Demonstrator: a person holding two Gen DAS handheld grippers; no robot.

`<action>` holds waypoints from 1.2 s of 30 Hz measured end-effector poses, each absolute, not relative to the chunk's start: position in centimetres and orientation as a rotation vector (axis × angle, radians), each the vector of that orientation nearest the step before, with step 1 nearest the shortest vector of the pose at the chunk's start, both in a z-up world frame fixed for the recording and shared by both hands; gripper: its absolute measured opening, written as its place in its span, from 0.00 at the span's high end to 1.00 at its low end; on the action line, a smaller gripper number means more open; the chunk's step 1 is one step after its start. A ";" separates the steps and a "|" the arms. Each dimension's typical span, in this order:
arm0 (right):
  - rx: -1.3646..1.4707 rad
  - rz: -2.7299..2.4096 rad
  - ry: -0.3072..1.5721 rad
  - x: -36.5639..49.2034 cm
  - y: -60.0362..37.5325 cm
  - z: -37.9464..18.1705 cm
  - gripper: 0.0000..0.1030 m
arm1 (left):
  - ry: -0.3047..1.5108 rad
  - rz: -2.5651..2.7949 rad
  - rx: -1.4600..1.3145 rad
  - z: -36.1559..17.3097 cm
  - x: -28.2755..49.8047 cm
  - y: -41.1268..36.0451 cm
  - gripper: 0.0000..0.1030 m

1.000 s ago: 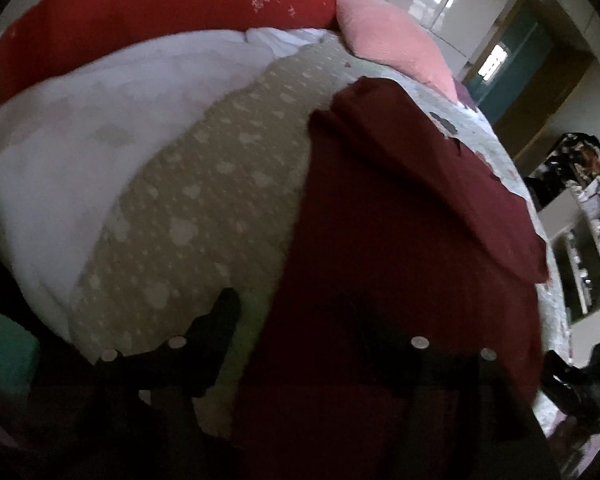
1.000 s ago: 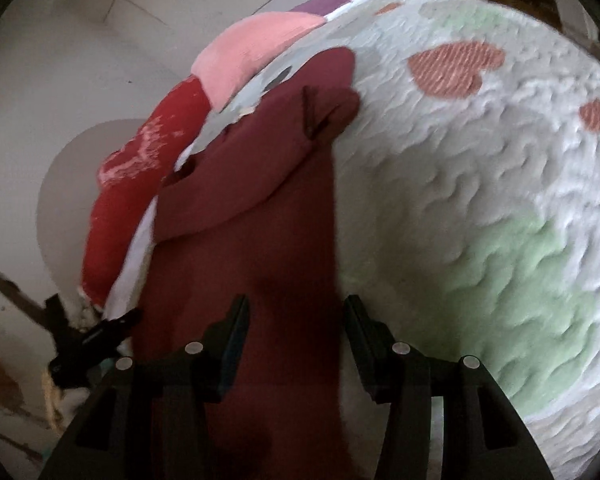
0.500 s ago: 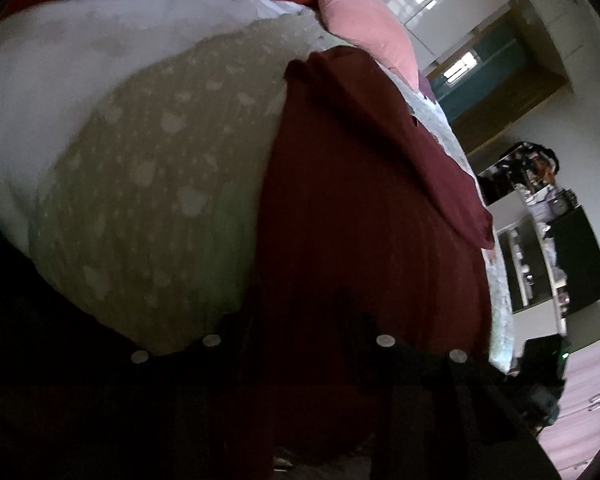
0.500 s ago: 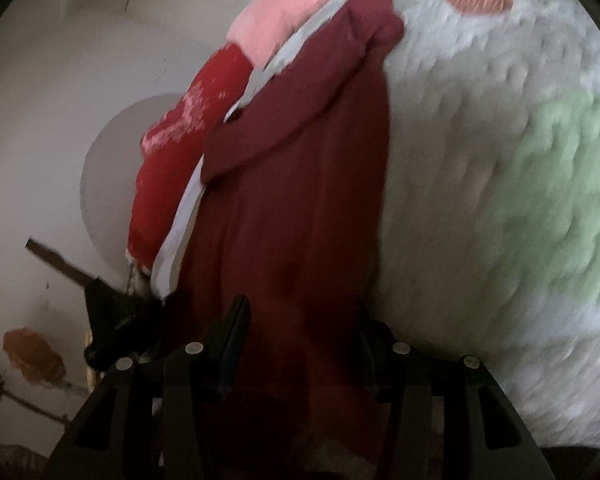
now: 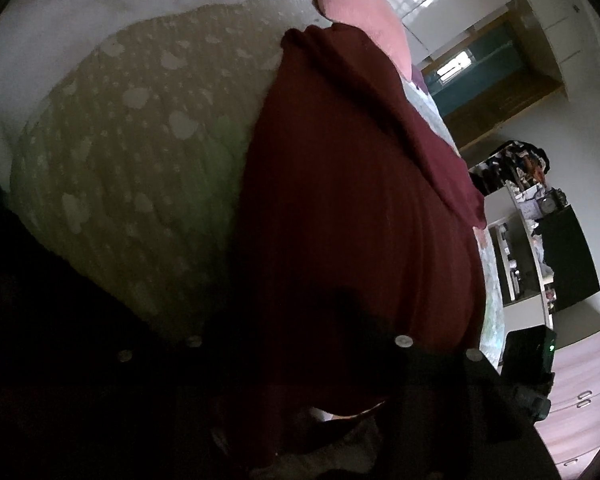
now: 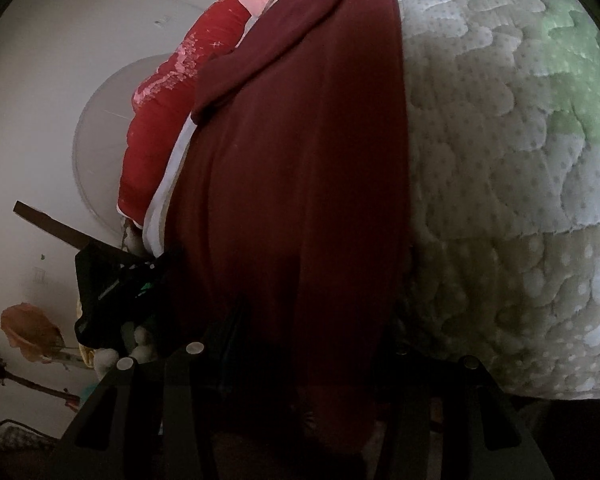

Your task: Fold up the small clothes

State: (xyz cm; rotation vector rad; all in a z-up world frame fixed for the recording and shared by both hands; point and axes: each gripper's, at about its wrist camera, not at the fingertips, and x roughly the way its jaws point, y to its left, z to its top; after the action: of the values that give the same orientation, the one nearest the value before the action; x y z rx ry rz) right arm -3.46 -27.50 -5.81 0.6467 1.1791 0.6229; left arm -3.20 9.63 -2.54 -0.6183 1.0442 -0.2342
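Two grippers are seen low in frame over the bedspread (image 6: 500, 160): the left gripper (image 5: 296, 320), jaws opening, and the right gripper (image 6: 312, 320), grip unclear, straddle the dark red garment (image 5: 340, 200).

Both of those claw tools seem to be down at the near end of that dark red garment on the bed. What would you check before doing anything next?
1. Dark red garment lies long and fairly flat on the quilt: ok.
2. Far end already folded over: ok.
3. Cloth sits between the right gripper fingers: ok.
4. Right pads truly pinching it: cannot tell, too dark.
5. Left gripper jaws opening, cloth between them; firm hold: cannot tell.
6. Red pillow and pink pillow clear of the garment's body: ok.
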 end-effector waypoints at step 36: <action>0.432 0.593 1.121 -7.4 -29.6 -1.3 0.92 | 0.969 -0.316 -0.643 5.0 -6.4 9.8 0.95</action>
State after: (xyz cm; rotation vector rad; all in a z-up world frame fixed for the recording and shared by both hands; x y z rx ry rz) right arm -7.36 -29.62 -1.35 0.4318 1.1207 0.5926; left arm -6.36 9.83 4.99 -0.6434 0.9695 -0.3163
